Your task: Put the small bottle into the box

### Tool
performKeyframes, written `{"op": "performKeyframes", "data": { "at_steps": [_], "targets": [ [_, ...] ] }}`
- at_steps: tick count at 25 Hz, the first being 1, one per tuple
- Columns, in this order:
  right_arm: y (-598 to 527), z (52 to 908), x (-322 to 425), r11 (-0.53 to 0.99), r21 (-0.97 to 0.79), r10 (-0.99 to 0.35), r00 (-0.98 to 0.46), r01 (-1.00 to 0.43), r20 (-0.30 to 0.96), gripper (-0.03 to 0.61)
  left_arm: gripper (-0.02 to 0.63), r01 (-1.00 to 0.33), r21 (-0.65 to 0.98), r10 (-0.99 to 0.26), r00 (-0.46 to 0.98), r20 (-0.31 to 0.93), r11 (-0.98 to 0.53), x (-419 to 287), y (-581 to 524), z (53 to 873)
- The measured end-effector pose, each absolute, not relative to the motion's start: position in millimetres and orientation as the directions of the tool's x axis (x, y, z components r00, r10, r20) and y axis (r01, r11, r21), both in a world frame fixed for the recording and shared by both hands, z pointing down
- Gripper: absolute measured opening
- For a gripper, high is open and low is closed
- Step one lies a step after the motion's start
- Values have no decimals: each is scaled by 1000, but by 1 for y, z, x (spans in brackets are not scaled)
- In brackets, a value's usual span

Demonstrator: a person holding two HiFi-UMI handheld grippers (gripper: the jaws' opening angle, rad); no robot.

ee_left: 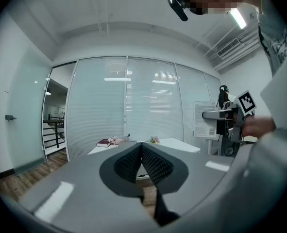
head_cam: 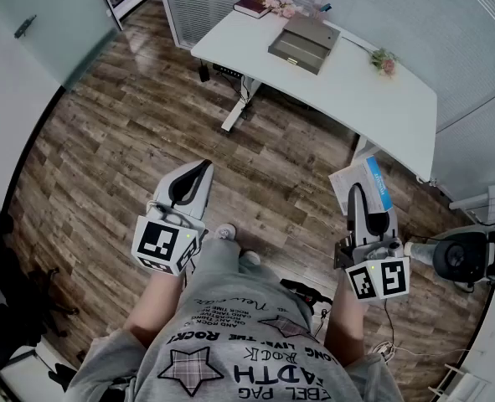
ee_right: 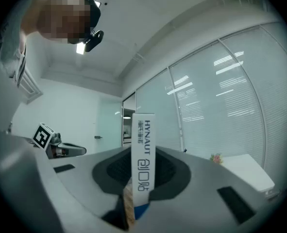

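- We are holding the left tongs (head_cam: 198, 175) closed and empty, level over the wooden floor (head_cam: 130, 141).
- We are gripping a slim white-and-blue carton (head_cam: 377, 181) in the right tongs (head_cam: 363, 198).
- The grey box (head_cam: 304, 42) is sitting on the far white worktop (head_cam: 381, 107), right of a book (head_cam: 254, 3).

We see bright, even indoor light in all three views. A long white ceiling strip lamp (ee_left: 239, 17) glares at the upper right of the left gripper view, and pale bars of light reflect on the frosted glass partition wall (ee_left: 133, 106). In the head view the white curved-edge desk (head_cam: 356, 90) throws only a soft shadow on the brown wood-plank floor (head_cam: 130, 141). Both gripper views bend straight lines strongly and go black at the corners. The grey plastic left gripper (ee_left: 141, 149), close to its lens, looks soft, while the print on the narrow white carton (ee_right: 143, 154) reads sharp.
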State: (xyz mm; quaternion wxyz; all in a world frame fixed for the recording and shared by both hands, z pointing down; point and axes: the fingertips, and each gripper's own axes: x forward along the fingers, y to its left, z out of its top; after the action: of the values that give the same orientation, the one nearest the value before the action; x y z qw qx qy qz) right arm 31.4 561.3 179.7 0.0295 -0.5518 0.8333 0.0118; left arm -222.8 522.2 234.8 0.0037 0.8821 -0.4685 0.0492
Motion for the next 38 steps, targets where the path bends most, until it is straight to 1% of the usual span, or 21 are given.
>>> {"op": "performKeyframes", "data": {
  "at_steps": [4,13,20,27,38],
  "targets": [
    [576,173,28,387,-1,-918,-385,-922,-92,80,9,-825,-44,-825,559,84,-563,-219,531,233],
    [591,170,32,389,19,-916,-388,-921,-102,78,11,-824,-47,-824,562,73,-565,-209,541,230],
    [591,170,42,388,-26,-917,-382,-921,-116,80,9,-818,-50,-819,570,75,-574,-200,540,230],
    [591,168,41,395,-21,-914,-390,-919,-109,80,11,-815,-46,-816,574,69,-577,-198,537,226],
    [555,168,42,389,-8,-917,-386,-921,-103,80,9,-809,-38,-809,584,68,-587,-197,496,232]
  ]
}}
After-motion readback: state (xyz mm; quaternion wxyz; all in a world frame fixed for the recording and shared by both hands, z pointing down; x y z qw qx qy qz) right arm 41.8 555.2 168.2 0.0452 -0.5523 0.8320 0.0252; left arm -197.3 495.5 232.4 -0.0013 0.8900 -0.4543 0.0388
